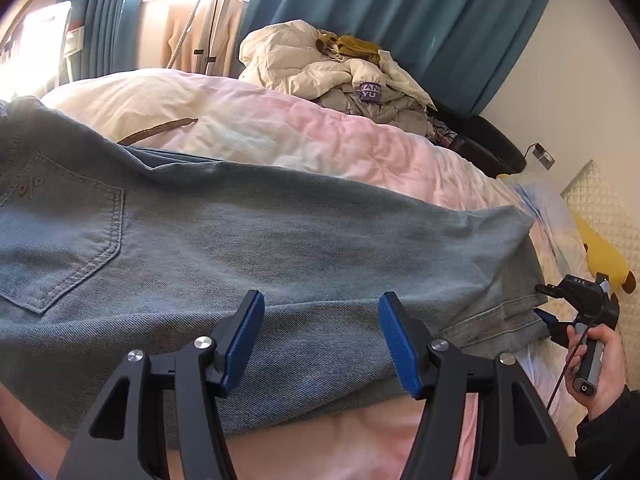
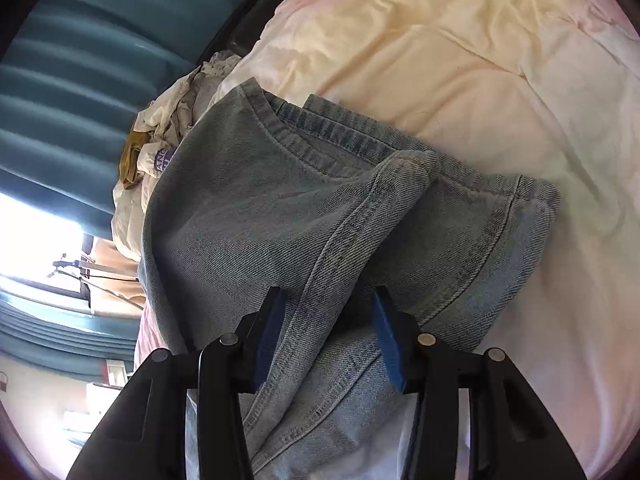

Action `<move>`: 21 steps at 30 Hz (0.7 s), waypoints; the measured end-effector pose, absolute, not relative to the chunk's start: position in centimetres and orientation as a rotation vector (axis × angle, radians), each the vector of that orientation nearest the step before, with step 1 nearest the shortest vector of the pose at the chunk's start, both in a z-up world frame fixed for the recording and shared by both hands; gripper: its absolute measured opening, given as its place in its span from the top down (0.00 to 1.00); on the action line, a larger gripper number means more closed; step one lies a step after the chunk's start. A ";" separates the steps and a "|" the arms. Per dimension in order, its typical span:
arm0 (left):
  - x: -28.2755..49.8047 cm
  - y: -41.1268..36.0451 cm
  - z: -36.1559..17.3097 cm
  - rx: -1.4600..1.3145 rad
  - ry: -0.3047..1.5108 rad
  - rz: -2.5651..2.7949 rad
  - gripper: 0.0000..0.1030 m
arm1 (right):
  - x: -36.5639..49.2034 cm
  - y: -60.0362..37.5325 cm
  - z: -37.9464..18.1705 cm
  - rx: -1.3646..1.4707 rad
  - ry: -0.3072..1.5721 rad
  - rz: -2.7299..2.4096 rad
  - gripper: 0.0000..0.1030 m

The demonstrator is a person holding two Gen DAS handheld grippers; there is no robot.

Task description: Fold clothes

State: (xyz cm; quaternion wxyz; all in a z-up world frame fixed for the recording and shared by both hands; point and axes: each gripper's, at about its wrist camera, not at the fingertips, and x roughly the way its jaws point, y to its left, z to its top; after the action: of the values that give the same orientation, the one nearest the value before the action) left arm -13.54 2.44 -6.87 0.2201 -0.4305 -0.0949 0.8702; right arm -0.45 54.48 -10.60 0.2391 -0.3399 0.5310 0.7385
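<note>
Both tools sit apart over the faded blue denim jeans [image 1: 248, 232] on the pastel quilted bed [image 1: 320, 140]: left tool [image 1: 322, 340] clear, right tool [image 2: 326, 336] straddling the hems, so honestly the fold could slump.

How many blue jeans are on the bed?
1. The jeans lie folded lengthwise across the pink bed cover, hems stacked at one end. More could hide in the clothes pile.

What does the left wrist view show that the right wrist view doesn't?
Left wrist only: the jeans' back pocket, a brown belt, a yellow plush toy, and the right hand holding its gripper. Right wrist only: the stacked leg hems, one seam lying between open jaws. Both: the jeans on the pink bedcover, the clothes pile, teal curtains.
</note>
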 end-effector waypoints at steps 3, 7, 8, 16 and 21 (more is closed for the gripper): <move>-14.3 2.6 -7.7 -1.225 -0.282 2.393 0.41 | -1.6 54.8 -10.6 -0.896 1.428 2.082 0.57; -14.7 3.0 -8.4 -1.255 -0.275 2.387 0.41 | -2.8 54.9 -9.6 -0.816 1.338 2.184 0.79; -14.7 3.1 -8.4 -1.252 -0.271 2.389 0.41 | -2.8 54.6 -8.9 -0.791 1.292 2.219 0.88; -14.5 2.2 -7.4 -1.205 -0.299 2.398 0.41 | -0.1 52.4 -0.9 -0.421 1.026 2.462 0.95; -14.6 2.0 -7.3 -1.218 -0.285 2.420 0.41 | 1.2 54.4 -4.5 -0.620 1.140 2.259 0.97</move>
State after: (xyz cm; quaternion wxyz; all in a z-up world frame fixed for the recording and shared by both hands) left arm -14.64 1.97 -7.33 0.2072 -0.4376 -0.1024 0.8690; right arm 1.18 54.41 -4.47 0.2650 -0.2296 0.4219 0.8361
